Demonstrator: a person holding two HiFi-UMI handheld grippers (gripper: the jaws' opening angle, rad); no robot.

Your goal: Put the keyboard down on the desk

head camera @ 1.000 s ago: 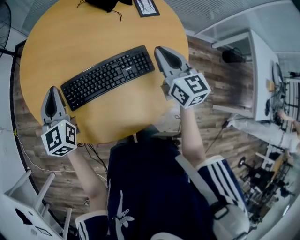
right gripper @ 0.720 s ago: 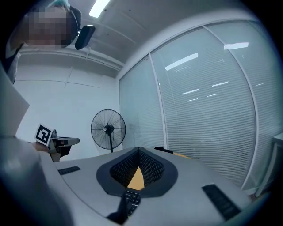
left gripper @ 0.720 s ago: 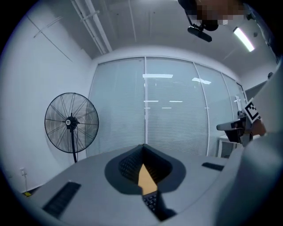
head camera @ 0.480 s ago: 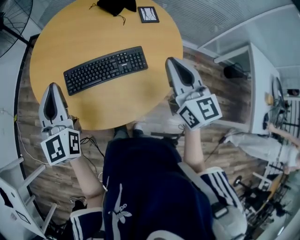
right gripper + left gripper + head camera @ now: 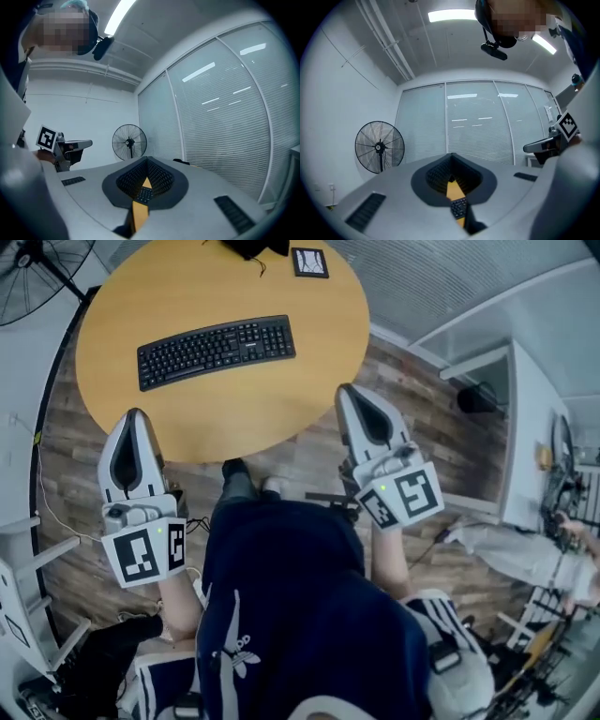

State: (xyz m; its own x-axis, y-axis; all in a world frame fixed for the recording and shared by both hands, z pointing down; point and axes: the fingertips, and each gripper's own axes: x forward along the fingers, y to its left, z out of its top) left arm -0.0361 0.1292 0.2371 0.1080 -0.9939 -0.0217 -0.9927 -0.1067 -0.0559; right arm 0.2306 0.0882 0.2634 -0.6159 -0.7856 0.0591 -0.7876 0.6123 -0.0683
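Observation:
The black keyboard (image 5: 216,351) lies flat on the round wooden desk (image 5: 225,409), with nothing touching it. My left gripper (image 5: 134,418) is shut and empty, held off the desk's near edge above the floor. My right gripper (image 5: 355,393) is also shut and empty, just past the desk's right near edge. In the left gripper view the closed jaws (image 5: 451,158) leave only a narrow slot, through which a strip of the keyboard (image 5: 458,207) shows. The right gripper view shows its jaws (image 5: 146,160) closed too, with a bit of keyboard (image 5: 142,195) in the gap.
A black object (image 5: 253,247) and a small framed card (image 5: 309,261) sit at the desk's far edge. A standing fan (image 5: 28,268) is at the far left, a white desk (image 5: 525,418) at the right, a white rack (image 5: 28,615) at the near left.
Both grippers have drawn back from the keyboard's ends toward the person's body, off the desk. The keyboard stays flat on the desk and looks farther away.

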